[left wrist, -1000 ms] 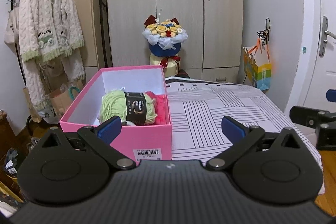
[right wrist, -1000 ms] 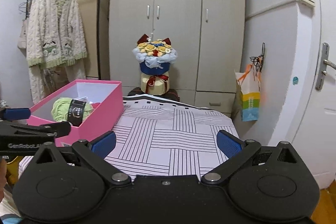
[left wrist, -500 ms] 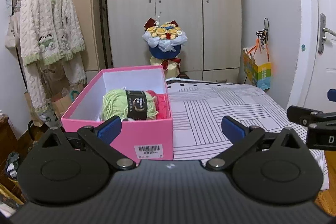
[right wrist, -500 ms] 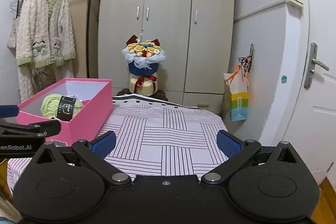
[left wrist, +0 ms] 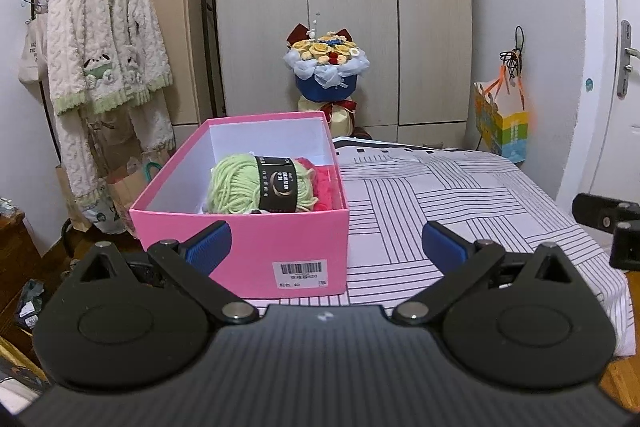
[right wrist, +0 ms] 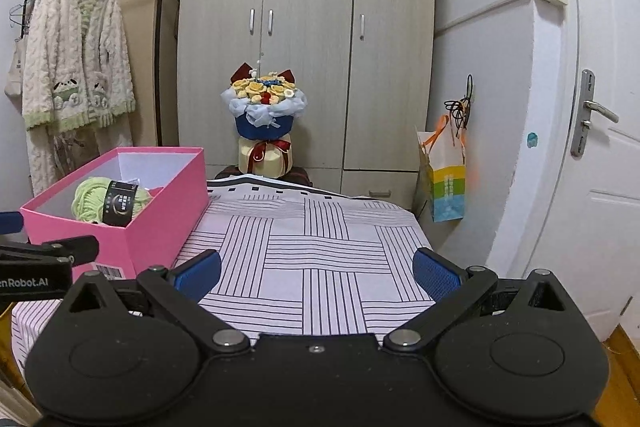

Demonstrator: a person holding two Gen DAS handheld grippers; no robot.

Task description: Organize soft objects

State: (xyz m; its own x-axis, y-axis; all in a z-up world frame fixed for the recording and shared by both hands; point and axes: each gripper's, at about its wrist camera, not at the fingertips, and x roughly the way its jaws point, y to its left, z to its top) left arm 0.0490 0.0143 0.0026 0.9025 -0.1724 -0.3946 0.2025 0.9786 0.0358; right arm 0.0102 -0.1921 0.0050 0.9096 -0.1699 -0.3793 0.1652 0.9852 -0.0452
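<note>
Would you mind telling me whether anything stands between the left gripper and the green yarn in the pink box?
Only the pink box's near wall: the green yarn sits behind it, below the rim. The left gripper is open and empty.
</note>
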